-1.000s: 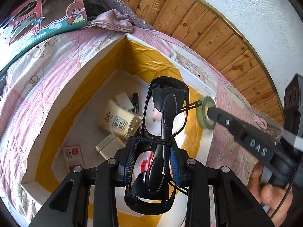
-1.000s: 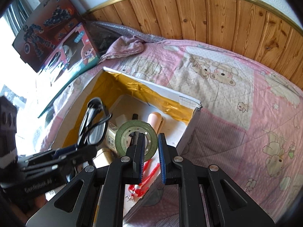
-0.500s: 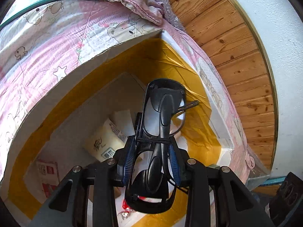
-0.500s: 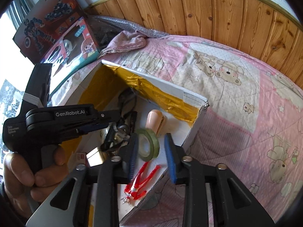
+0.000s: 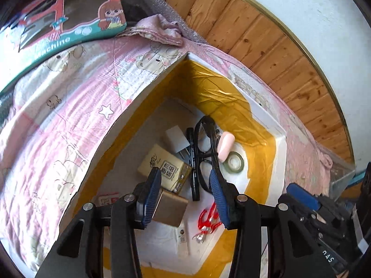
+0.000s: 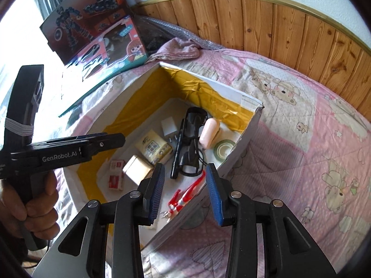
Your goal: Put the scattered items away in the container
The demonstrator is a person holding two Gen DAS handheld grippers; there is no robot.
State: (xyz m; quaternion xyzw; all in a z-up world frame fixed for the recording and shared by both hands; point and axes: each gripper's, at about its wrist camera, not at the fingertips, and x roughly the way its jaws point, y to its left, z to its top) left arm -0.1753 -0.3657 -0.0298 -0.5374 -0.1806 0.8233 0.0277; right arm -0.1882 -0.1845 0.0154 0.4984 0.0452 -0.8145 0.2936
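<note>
Glasses [image 5: 204, 153] and tape [image 5: 234, 162] now released into box [image 6: 241, 149] (both hand-held grippers apparently empty)

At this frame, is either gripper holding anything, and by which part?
Nothing is held. The left gripper and right gripper are both open and empty; the glasses and tape roll lie in the box.

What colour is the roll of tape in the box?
Pale green, the tape roll lies flat in the box's corner; clearest in the right wrist view.
</note>
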